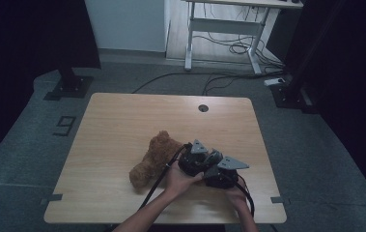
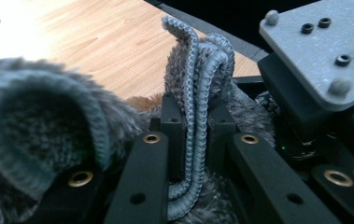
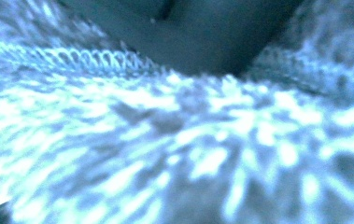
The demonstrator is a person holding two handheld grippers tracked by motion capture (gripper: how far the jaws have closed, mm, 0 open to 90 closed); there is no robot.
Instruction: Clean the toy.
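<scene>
A brown teddy bear [image 1: 152,158] lies on the wooden table [image 1: 122,121], just left of both grippers. My left gripper [image 1: 193,159] is shut on the ribbed hem of a grey fuzzy cloth [image 2: 198,70]; the hem stands up between the jaws, and more of the cloth bunches at the left. My right gripper [image 1: 225,175] sits close at its right, and its grey plate [image 2: 324,51] shows there too. In the right gripper view the fuzzy cloth [image 3: 174,140] presses near the camera, blurred, and it hides the jaws.
A round cable hole [image 1: 203,108] sits near the table's far edge. Beyond the table stand a white desk frame [image 1: 224,29] with cables on the floor and two black stand bases [image 1: 69,87]. Bare tabletop lies to the left and far side.
</scene>
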